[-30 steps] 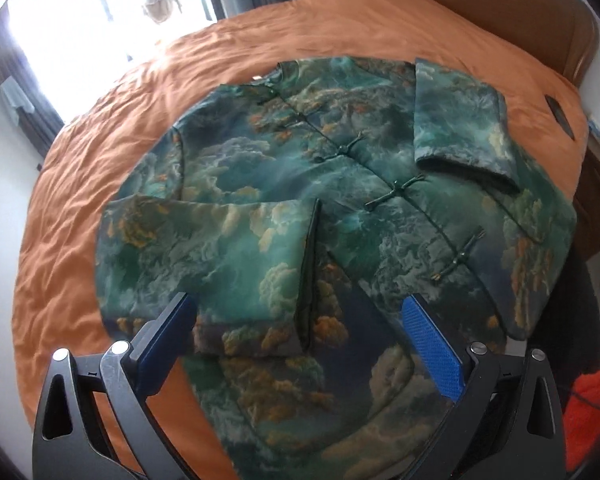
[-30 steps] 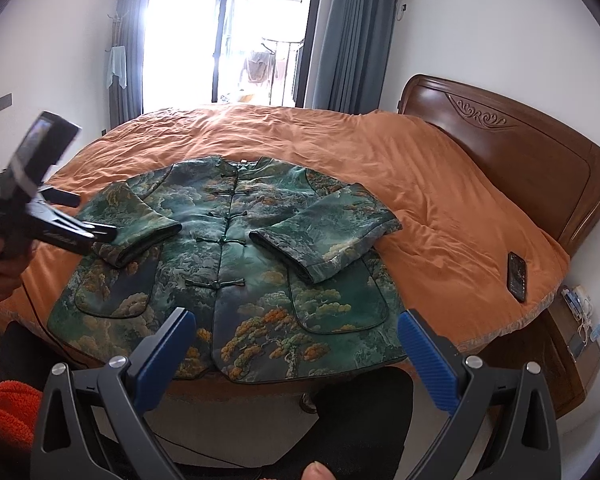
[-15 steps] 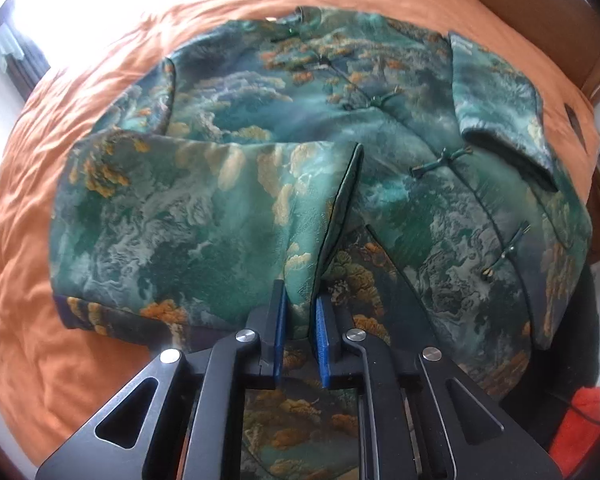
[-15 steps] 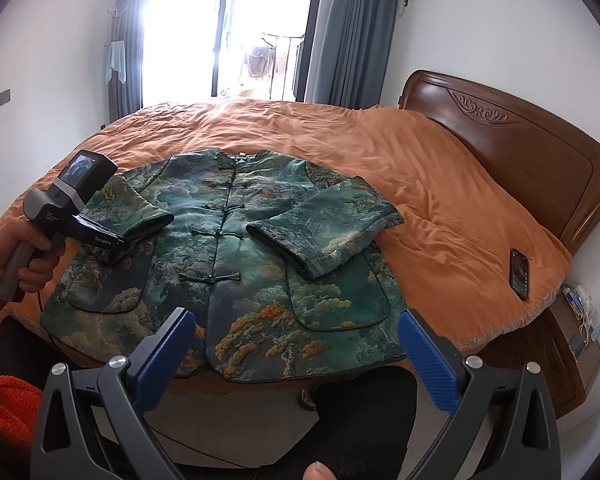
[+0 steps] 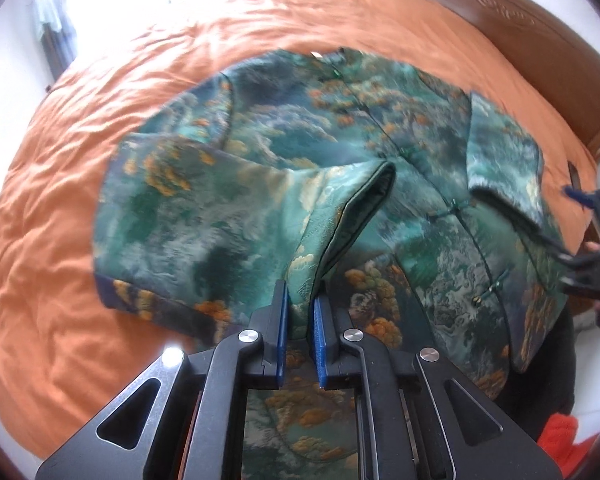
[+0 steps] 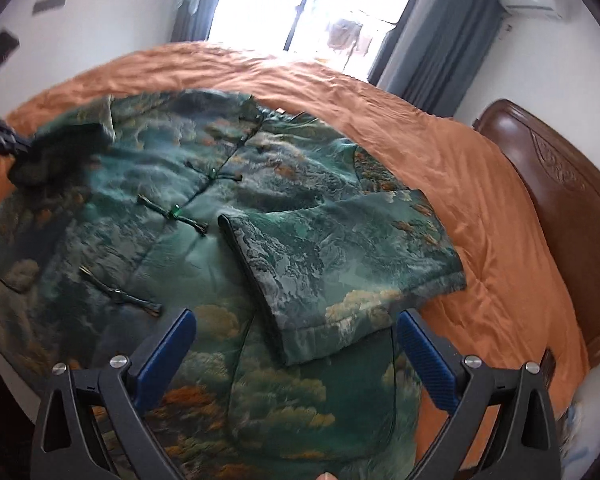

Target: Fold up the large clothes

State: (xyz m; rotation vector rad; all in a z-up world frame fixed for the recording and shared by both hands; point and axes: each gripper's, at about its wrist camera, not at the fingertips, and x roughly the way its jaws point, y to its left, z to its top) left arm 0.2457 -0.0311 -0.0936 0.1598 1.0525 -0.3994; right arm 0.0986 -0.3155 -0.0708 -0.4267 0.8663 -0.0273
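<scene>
A green jacket with cloud and tree print and knot buttons lies front up on an orange bed; it also shows in the right wrist view. Both sleeves are folded in over the chest. My left gripper is shut on the cuff of the left sleeve and lifts its edge off the jacket. My right gripper is open and empty, low over the cuff of the right sleeve. It also shows at the right edge of the left wrist view.
The orange bedspread covers the whole bed. A wooden headboard stands on the right. A dark phone lies near the bed's right edge. A window with grey curtains is at the far end.
My left gripper shut on the left sleeve cuff and raised it. My right gripper came down from well back of the bed to just above the right sleeve cuff.
</scene>
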